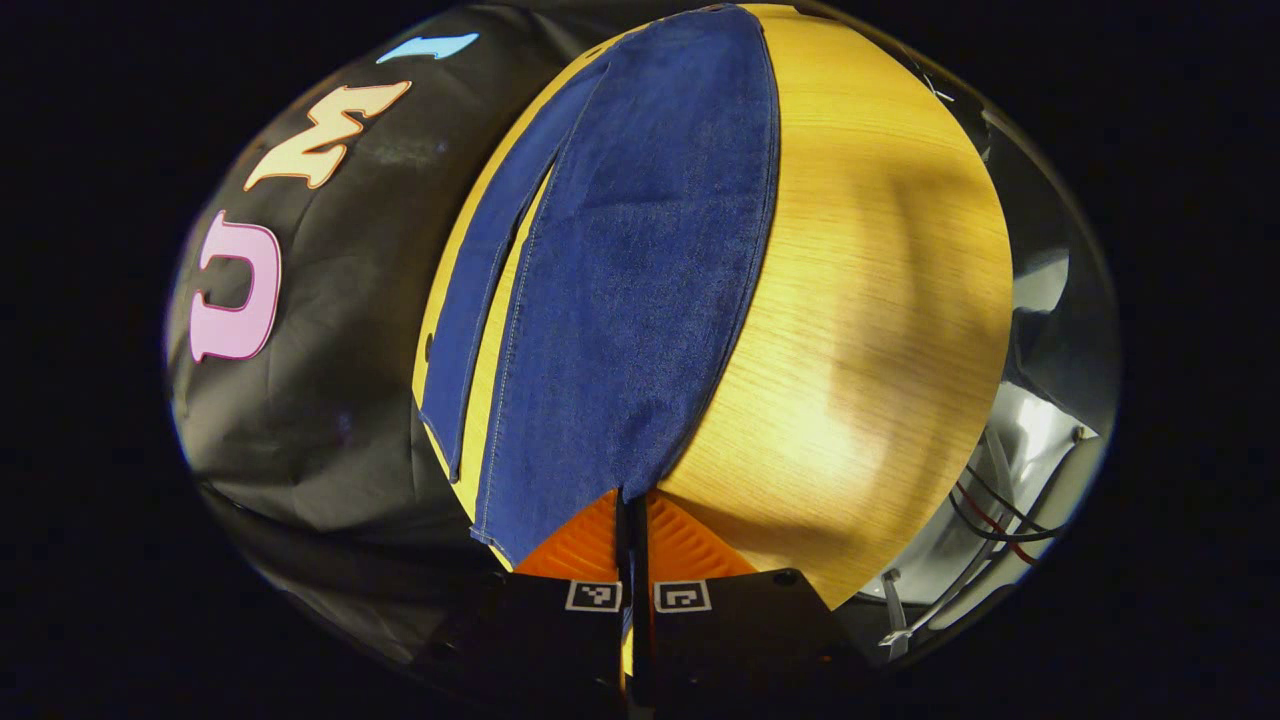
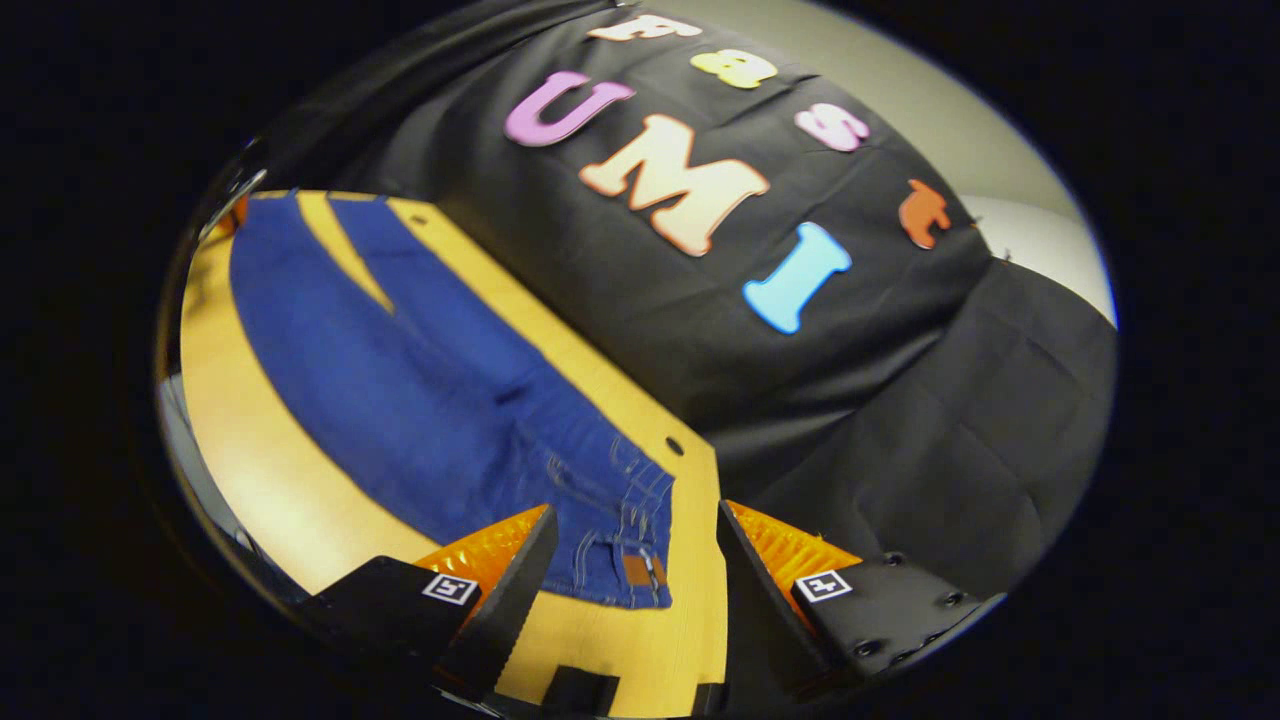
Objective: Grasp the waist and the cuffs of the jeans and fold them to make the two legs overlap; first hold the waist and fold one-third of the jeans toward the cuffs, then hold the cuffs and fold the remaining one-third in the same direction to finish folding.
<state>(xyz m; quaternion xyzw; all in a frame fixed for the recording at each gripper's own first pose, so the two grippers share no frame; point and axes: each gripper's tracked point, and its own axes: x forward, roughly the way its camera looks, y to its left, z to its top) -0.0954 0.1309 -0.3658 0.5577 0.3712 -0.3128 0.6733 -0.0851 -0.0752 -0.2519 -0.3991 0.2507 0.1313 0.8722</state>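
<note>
Blue jeans (image 1: 640, 280) lie flat along the wooden table (image 1: 880, 300), both legs running away from me in the left gripper view, with a narrow gap between them. My left gripper (image 1: 632, 497) is shut, and the corner of the nearer leg's cuff (image 1: 600, 480) is pinched at its tips. In the right gripper view the jeans (image 2: 420, 400) stretch off to the upper left. Their waist (image 2: 625, 540), with a brown patch (image 2: 643, 570), lies just below my right gripper (image 2: 636, 508). That gripper is open, its fingers apart on either side of the waistband, holding nothing.
The black cloth wall (image 2: 900, 420) hangs close behind the table's far edge. A small hole (image 2: 674, 446) sits in the tabletop near the waist. Cables (image 1: 990, 520) and a metal frame hang beyond the table edge on the right of the left gripper view.
</note>
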